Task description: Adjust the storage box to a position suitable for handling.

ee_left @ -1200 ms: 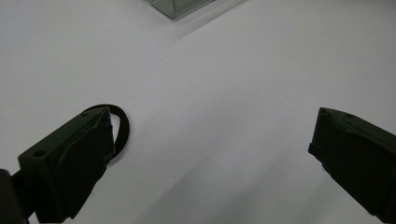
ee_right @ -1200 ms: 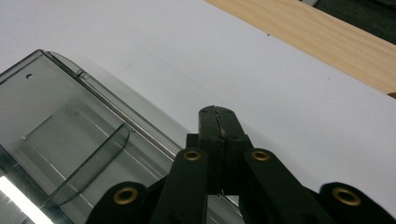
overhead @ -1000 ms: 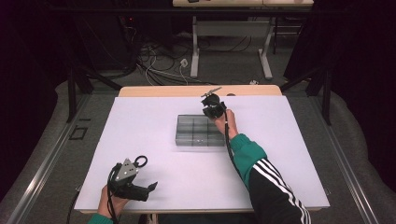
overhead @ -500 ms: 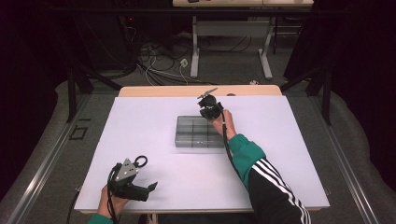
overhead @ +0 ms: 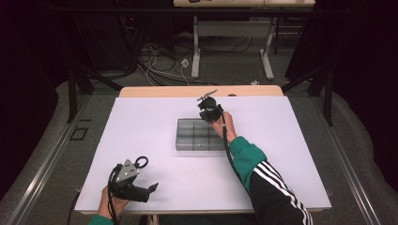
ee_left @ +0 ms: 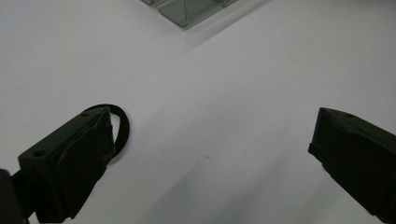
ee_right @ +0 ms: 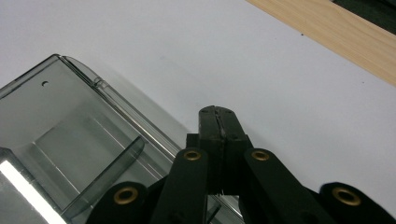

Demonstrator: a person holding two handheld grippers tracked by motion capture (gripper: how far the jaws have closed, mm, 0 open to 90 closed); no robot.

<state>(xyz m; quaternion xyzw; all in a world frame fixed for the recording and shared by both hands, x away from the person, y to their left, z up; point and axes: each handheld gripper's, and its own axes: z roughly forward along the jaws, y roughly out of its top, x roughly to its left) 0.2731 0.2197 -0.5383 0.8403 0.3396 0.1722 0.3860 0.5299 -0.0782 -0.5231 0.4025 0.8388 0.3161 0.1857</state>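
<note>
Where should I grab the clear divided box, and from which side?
Take the box by its thin upright outer wall at the far right corner, coming down from above: the rim is open there. The right claw hovers beside it, shut, so open it first.

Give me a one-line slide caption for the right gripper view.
Right gripper, jaws shut and empty, poised over the far edge of the clear compartment box on the white table.

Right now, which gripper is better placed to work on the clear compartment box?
Right. The right gripper hangs over the far edge of the clear compartment box, jaws shut with nothing between them. The left gripper sits open near the table's front edge, well away from the box.
</note>
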